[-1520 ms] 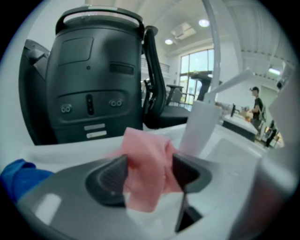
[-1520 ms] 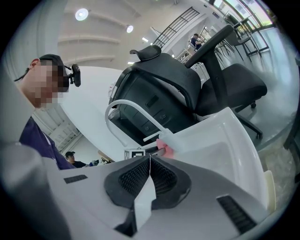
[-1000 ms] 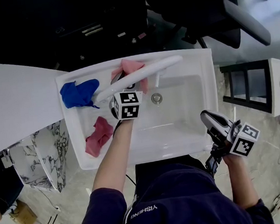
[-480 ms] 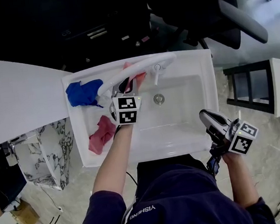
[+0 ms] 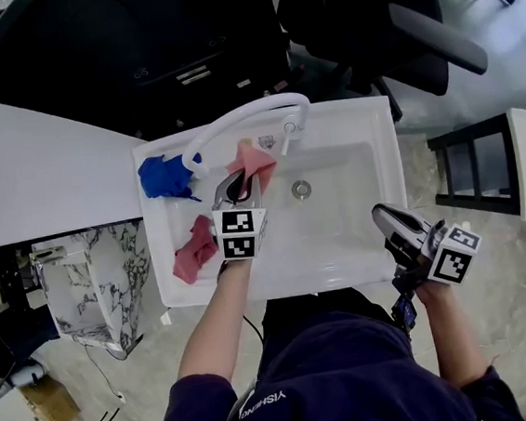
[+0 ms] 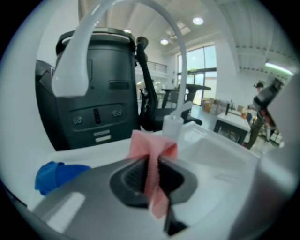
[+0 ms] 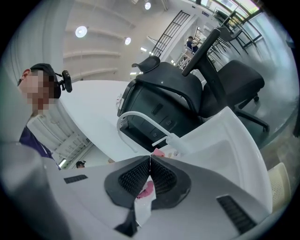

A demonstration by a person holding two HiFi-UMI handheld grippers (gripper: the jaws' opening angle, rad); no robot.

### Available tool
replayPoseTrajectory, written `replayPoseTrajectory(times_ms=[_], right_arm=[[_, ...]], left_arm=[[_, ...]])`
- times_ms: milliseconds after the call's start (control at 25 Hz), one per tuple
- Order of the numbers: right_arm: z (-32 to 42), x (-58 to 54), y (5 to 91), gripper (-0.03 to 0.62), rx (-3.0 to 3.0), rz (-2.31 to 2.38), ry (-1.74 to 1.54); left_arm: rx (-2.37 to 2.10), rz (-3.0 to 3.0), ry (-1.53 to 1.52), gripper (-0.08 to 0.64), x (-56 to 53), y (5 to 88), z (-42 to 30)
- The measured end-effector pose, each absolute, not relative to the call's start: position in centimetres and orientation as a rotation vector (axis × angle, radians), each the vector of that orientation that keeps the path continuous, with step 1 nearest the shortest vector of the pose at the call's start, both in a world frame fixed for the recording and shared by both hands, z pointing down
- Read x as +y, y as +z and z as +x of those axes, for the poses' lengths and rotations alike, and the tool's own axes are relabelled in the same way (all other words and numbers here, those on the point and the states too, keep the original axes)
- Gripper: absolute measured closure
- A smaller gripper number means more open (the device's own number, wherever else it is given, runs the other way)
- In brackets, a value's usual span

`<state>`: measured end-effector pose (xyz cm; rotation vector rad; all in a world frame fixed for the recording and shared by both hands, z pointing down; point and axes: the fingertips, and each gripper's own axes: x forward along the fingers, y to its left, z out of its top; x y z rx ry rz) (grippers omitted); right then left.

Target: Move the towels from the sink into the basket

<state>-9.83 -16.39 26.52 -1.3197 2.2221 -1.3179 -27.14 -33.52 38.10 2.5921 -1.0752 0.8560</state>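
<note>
My left gripper (image 5: 238, 181) hangs over the white sink (image 5: 382, 146), under the curved faucet (image 5: 243, 113). Its jaws have just been closing and now pinch a light pink towel (image 5: 256, 161), which stands up between the pads in the left gripper view (image 6: 152, 157). A blue towel (image 5: 164, 178) lies on the sink's back left corner and shows low left in that view too (image 6: 56, 173). A darker pink towel (image 5: 195, 249) lies in the basin's left part. My right gripper (image 5: 385, 215) is shut on nothing (image 7: 150, 164), outside the sink's front right corner. No basket is in view.
A black office chair (image 5: 384, 24) and a dark machine (image 5: 162, 47) stand behind the sink. A white counter (image 5: 35, 173) runs off to the left, above a marbled stand (image 5: 97, 278). A black rack (image 5: 474, 169) stands at the right.
The left gripper closed on the light pink towel that lay on the sink's rear rim and lifted it off toward the basin. The right gripper has stayed put.
</note>
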Motion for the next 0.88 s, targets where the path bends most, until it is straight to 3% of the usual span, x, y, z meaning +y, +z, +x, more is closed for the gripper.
replayPoseTrajectory(times_ms=[880], right_arm=[[-7.2, -11.6, 22.9, 0.583, 2.238, -1.184, -1.155]], left_arm=[[-0.994, 2.764, 0.740, 0.540, -18.6, 25.6, -26.9]])
